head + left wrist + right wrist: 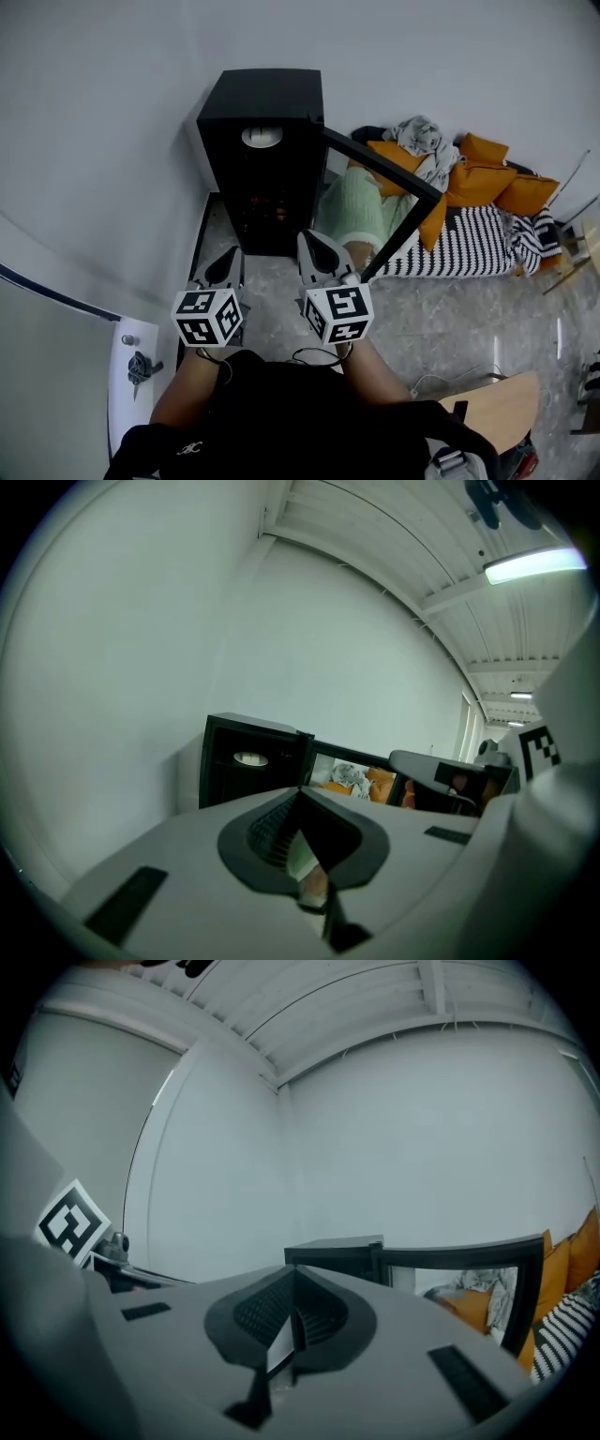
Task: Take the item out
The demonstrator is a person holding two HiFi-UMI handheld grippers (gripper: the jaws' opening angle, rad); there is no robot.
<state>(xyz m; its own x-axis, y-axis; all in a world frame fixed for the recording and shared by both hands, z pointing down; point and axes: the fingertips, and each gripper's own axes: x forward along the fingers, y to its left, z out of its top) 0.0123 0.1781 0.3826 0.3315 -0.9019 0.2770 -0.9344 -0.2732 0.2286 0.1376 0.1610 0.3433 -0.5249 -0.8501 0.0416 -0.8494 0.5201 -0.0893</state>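
At far centre, against the white wall, a black cabinet stands on the floor. Its glass door is swung open to the right.

- Item: a white round item sits high inside the cabinet opening, close under the top. It also shows in the left gripper view. What it is cannot be told. An orange glow shows lower in the interior.
- Left claw: jaws closed together with nothing between them, confirmed in its own view. It is held near the cabinet's lower front, left of centre and outside the opening.
- Right claw: jaws fully closed and empty, confirmed in its own view. It is just right of the left claw, by the door's hinge side, and also outside the cabinet.
- Relation: the item lies beyond both claws and above them, touching neither.
- Right of the cabinet, a striped mattress on the floor carries orange cushions.
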